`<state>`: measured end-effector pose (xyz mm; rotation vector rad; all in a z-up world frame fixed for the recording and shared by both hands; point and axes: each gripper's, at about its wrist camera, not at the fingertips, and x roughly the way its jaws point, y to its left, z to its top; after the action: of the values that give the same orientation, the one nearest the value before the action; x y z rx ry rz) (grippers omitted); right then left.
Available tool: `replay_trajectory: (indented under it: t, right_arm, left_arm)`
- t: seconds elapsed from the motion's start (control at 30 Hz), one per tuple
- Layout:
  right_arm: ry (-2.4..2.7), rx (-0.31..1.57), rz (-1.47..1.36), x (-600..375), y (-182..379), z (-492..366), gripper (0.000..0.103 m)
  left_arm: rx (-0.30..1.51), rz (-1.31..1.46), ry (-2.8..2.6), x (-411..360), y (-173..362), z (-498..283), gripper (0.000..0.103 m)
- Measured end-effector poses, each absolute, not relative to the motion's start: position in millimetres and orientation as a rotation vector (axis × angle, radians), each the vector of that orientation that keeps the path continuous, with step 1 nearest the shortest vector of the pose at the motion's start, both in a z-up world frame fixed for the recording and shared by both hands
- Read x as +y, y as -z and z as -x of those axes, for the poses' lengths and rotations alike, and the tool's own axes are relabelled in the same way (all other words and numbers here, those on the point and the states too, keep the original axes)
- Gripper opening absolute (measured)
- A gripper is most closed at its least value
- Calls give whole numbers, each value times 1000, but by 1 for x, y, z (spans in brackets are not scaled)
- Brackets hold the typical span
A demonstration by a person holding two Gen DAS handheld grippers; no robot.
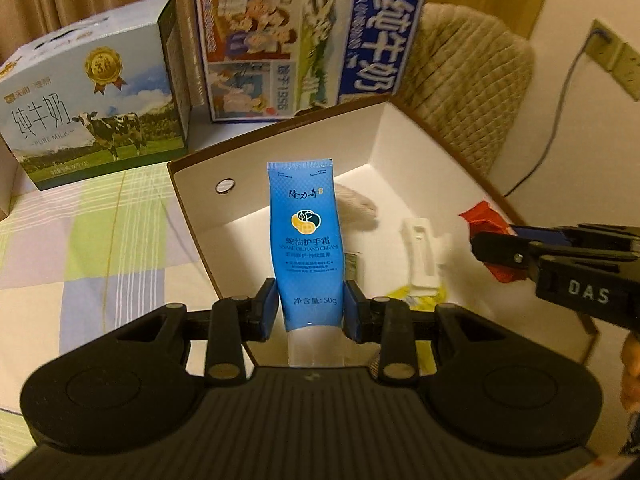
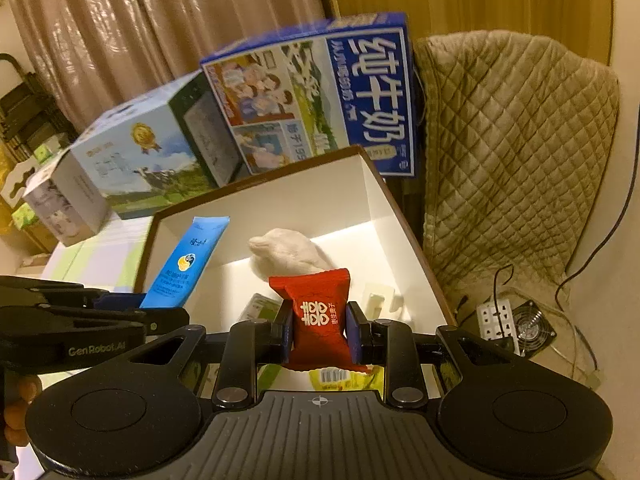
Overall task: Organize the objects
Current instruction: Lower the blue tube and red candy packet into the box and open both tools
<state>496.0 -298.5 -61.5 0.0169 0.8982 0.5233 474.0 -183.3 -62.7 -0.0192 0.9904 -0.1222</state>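
A table under a pastel checked cloth (image 1: 92,240) stood before beige curtains, and on it you had an open box with white inner walls (image 1: 384,136).

Left wrist view: your left gripper (image 1: 310,308) pointed down over the near wall of that box. Its blue pads (image 1: 269,306) were closed narrowly on the lower body of a blue hand cream tube (image 1: 306,236); the clear cap end lay behind the fingers and the crimped end stood up ahead of them. Beyond the fingertips, on the box floor, lay a pale fuzzy item (image 1: 356,204), a white plastic piece (image 1: 420,256) and a yellow packet (image 1: 416,296). To the right of the fingers, your right gripper (image 1: 496,248) entered the view with a red packet (image 1: 480,212) in it. Far ahead, two milk cartons stood behind the box: a light blue one with a cow (image 1: 92,120) on the left and a dark blue one (image 1: 304,44) on the right.

Right wrist view: your right gripper (image 2: 318,334) was clamped narrowly on the red packet (image 2: 316,312), which stood upright between the pads (image 2: 354,334), over the box (image 2: 280,200). Ahead of the fingertips lay the pale fuzzy item (image 2: 288,256). To the left of the fingers, the hand cream tube (image 2: 188,264) slanted up from your left gripper (image 2: 120,304). To the right, beyond the box wall, a quilted cover (image 2: 516,152) draped a chair, with a power strip (image 2: 496,322) and a small fan (image 2: 532,330) below it.
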Motion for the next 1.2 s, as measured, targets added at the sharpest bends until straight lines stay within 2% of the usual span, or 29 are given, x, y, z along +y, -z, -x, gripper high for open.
replay_trajectory:
  t: [0.4, 0.53, 0.73, 0.9, 1.2]
  right_arm:
    - [-499, 923, -34, -289, 80, -515, 24]
    - [-499, 919, -36, -288, 80, -516, 24]
    - [-503, 880, -57, -283, 78, -516, 24]
    - [-500, 851, -45, -283, 73, -511, 48]
    - [-497, 856, -51, -296, 62, -485, 53]
  left_arm:
    - [1041, 23, 93, -173, 91, -520, 30]
    - [1022, -20, 95, -174, 92, -521, 43]
    - [1013, -19, 98, -170, 88, -519, 45]
    - [995, -13, 105, -166, 81, -513, 53]
    - [962, 6, 151, -164, 64, -492, 66]
